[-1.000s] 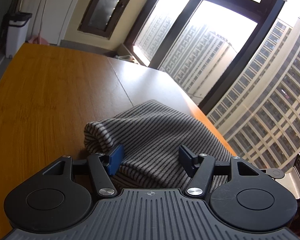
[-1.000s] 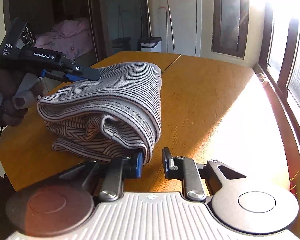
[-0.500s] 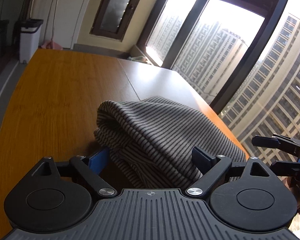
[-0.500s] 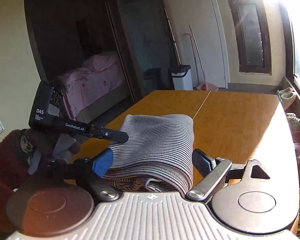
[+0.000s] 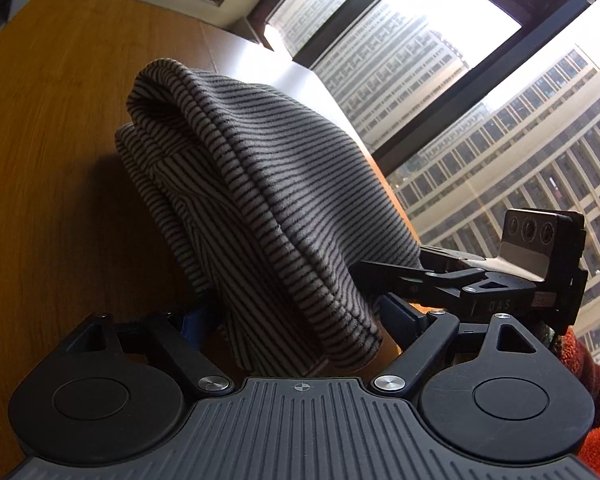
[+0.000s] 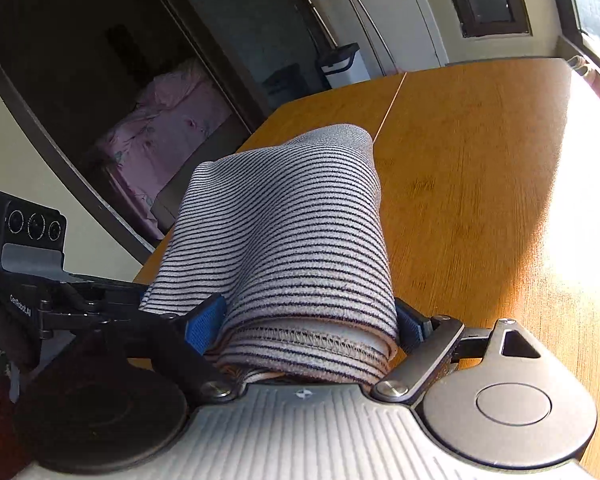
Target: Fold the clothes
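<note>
A folded grey garment with thin black stripes [image 5: 260,184] is held up off the wooden table [image 5: 40,140] as a thick bundle. My left gripper [image 5: 296,320] has its jaws wide around the near end of the bundle, blue pads on either side of it. My right gripper [image 6: 308,320] also has its jaws wide around the bundle [image 6: 296,232], pads pressing both sides of the folded stack. Each gripper shows in the other's view: the right gripper [image 5: 500,280] and the left gripper [image 6: 32,280].
The wooden table [image 6: 480,184] stretches ahead. Large windows [image 5: 440,60] run along one side. A white bin [image 6: 342,64] stands past the far end, and a doorway shows a pink bed [image 6: 168,120].
Both grippers opened wide, closed in around the folded bundle from two sides and lifted it. The bundle now rises off the table and fills the space between each pair of jaws.
</note>
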Action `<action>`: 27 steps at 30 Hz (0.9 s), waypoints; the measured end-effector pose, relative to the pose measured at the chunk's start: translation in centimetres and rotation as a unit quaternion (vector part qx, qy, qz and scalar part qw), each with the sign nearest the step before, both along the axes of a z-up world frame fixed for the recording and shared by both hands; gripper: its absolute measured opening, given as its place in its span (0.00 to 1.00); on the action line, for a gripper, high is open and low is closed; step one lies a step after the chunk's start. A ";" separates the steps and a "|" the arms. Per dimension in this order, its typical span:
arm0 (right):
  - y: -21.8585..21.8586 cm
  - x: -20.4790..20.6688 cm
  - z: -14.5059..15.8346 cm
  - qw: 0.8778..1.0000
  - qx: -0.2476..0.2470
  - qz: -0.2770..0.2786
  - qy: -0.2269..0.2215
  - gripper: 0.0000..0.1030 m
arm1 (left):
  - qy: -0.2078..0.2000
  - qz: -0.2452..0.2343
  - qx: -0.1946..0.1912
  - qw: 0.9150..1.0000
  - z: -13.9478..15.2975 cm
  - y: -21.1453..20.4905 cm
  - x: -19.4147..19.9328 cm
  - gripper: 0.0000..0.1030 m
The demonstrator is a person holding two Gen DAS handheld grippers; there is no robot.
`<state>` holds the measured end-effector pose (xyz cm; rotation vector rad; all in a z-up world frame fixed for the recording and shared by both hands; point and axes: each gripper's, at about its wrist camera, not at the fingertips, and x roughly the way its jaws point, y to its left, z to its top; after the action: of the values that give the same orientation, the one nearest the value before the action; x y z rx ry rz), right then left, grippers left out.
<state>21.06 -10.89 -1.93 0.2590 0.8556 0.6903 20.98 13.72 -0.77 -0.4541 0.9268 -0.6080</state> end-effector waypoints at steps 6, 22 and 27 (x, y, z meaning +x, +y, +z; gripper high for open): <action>1.5 1.4 -0.7 1.000 0.012 -0.018 -0.015 0.79 | -0.038 0.026 0.025 0.999 -0.5 1.6 2.3 0.78; 8.8 13.1 -1.1 0.992 -0.038 -0.036 -0.117 0.82 | -0.112 0.184 0.023 0.976 -2.2 6.7 12.3 0.83; 8.7 14.5 -1.7 0.996 -0.013 -0.036 -0.086 0.89 | -0.116 0.197 0.018 0.973 -2.6 6.5 13.0 0.84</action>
<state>35.59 -2.21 -3.60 0.2025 0.6877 0.6234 33.95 20.18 -3.38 -0.5056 0.6011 -0.2739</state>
